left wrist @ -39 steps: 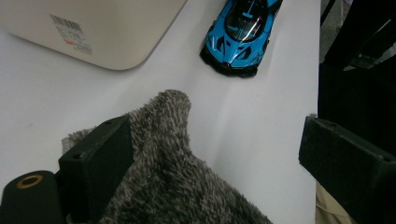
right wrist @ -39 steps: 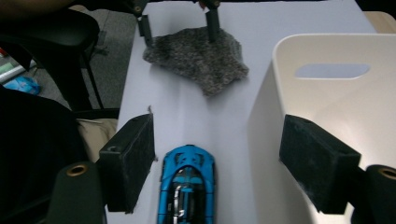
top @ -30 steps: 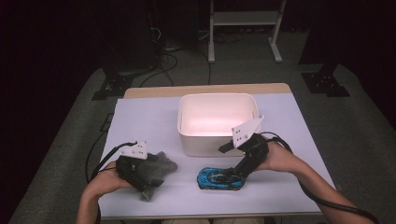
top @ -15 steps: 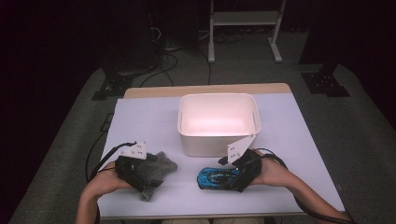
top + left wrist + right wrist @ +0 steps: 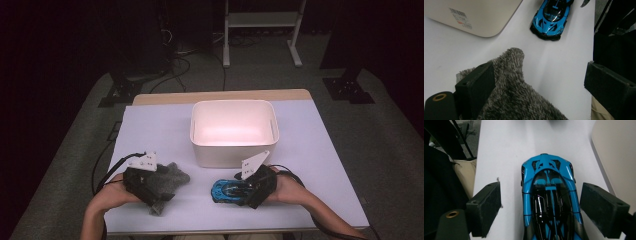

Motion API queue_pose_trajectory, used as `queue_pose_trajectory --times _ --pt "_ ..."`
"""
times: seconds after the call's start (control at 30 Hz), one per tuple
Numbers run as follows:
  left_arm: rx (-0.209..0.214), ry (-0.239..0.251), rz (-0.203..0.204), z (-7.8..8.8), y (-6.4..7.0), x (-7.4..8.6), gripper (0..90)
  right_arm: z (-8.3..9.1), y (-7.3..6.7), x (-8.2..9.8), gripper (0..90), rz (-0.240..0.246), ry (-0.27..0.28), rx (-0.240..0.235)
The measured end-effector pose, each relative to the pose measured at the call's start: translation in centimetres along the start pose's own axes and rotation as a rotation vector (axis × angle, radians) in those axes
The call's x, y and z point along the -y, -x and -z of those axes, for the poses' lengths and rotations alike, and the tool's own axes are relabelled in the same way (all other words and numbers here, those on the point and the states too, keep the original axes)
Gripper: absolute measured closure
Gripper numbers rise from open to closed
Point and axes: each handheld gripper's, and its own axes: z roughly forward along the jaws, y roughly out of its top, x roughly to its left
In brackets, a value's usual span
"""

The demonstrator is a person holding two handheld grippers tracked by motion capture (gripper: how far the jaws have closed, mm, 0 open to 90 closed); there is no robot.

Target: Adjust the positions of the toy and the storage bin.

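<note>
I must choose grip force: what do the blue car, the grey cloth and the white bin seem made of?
Blue toy car: glossy painted metal or hard plastic, with sharp reflections. Grey cloth: soft fleece-like fabric, shaggy pile. White bin: probably matte plastic, smooth walls, rounded corners.

On my white table point(image 5: 320, 150) a white plastic bin point(image 5: 233, 131) stands open, a barcode label point(image 5: 460, 18) on its outer wall. Beyond the far edge I see a metal stand point(image 5: 260, 22) and cables point(image 5: 175, 55) on grey carpet.

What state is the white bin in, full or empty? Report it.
Empty: in the high view the white bin shows only its bare inner floor; the toy car sits outside it.
</note>
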Motion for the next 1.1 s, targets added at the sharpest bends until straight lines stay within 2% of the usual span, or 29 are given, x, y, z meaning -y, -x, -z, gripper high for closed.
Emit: queue_pose_trajectory --times 0.27,0.9,1.1 --pt "0.004 0.002 0.003 -0.1 0.0 0.0 9.0 -0.9 0.4 0.6 15.9 -0.001 -0.011 0.023" --pt "0.008 -0.001 0.0 -0.1 0.0 0.1 9.0 -2.7 1.0 1.5 15.9 -0.01 -0.014 0.023" --pt "0.008 -0.001 -0.002 0.0 0.0 0.0 9.0 -2.9 0.9 1.6 15.8 0.005 -0.011 0.034"
